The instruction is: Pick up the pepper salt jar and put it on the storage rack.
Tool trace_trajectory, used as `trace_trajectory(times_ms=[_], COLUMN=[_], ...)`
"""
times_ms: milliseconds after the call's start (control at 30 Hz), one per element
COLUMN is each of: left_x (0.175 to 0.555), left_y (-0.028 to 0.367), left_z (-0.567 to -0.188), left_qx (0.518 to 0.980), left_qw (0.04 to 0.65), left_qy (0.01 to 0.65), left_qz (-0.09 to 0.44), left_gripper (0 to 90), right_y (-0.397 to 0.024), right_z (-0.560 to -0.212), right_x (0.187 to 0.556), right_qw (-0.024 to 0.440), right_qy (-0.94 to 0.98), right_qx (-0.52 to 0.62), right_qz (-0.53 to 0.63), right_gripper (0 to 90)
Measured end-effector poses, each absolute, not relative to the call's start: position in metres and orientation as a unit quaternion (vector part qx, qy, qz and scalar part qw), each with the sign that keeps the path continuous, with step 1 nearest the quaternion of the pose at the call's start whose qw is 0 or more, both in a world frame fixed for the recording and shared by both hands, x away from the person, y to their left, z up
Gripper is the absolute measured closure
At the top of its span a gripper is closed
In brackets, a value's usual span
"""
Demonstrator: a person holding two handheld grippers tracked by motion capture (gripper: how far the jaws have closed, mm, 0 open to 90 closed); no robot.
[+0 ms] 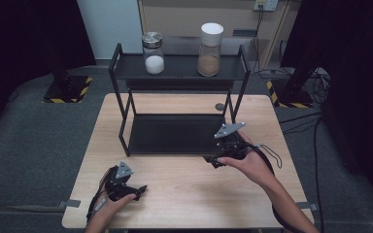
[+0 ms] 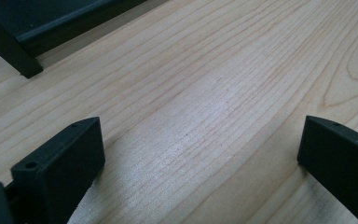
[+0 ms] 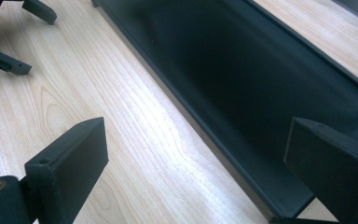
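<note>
in the high view, the left claw (image 1: 138,189) lies low on the wooden desk (image 1: 184,189), near its front left part. the right claw (image 1: 212,160) is at the front edge of the black rack (image 1: 175,133).

in the left gripper view, the left claw (image 2: 200,149) is open, with bare desk (image 2: 214,93) between the jaws.

in the right gripper view, the right claw (image 3: 196,154) is open, and the rack's (image 3: 261,84) front rim passes between its jaws.

A pale wooden table (image 1: 184,194) stands on grey carpet (image 1: 29,141) before black curtains (image 1: 24,29).
</note>
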State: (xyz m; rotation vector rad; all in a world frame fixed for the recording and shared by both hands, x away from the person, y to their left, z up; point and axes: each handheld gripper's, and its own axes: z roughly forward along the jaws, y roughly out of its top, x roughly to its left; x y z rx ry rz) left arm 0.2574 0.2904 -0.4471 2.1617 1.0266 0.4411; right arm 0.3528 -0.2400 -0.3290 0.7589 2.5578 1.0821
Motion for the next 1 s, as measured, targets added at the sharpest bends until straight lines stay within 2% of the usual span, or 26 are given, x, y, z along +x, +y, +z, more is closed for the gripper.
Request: trace_trajectory(times_ms=[1000], left_x=[0.257], left_y=[0.290], left_z=[-0.448], left_qx=[0.832], left_qw=[0.348], left_qy=[0.397], left_qz=[0.170], left_gripper=[0.0], right_y=[-0.261], right_z=[-0.431], right_x=[0.308], right_qw=[0.098], right_qy=[0.873], right_qx=[0.306], right_qz=[0.366], right_gripper=[6.4])
